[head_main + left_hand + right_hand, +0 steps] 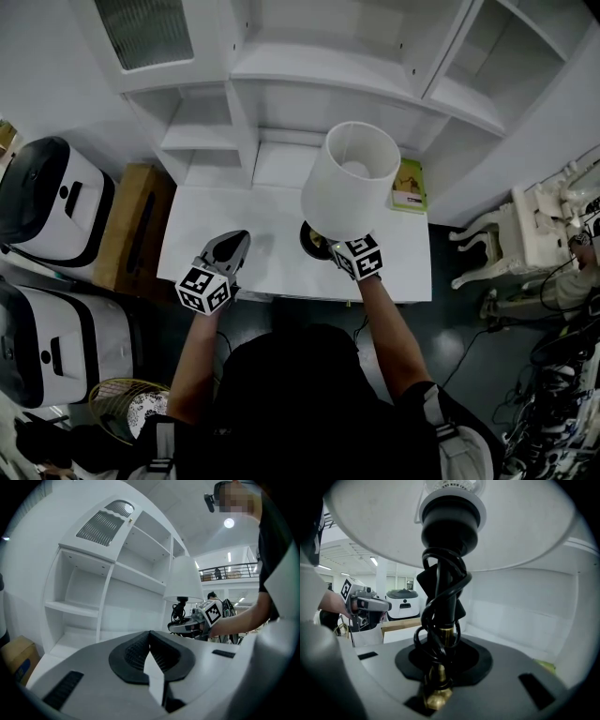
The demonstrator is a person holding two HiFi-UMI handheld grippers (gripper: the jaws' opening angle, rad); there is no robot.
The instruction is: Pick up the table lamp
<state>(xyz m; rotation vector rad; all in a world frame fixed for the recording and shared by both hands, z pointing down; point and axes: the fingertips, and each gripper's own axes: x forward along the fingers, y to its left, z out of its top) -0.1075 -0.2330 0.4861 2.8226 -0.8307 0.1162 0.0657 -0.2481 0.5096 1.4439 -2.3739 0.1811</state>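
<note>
The table lamp has a white drum shade [352, 178] and a dark round base [314, 240] just over the white table [281, 216]; I cannot tell whether the base touches it. Black cord is wound round the brass stem [440, 620]. My right gripper [342, 246] is shut on that stem under the shade, and the right gripper view shows the pads [466, 660] pressed against the brass. My left gripper [236, 242] hovers over the table left of the lamp, shut with nothing in it [150, 637]. In the left gripper view the lamp shade [185, 581] and the right gripper [187, 626] appear at the right.
A white shelf unit [309, 66] stands behind the table. A green booklet [410, 185] lies at the table's far right. A cardboard box [131, 225] and two white machines [47, 202] are at the left. At the right stand a white chair [525, 234] and tangled cables [553, 375].
</note>
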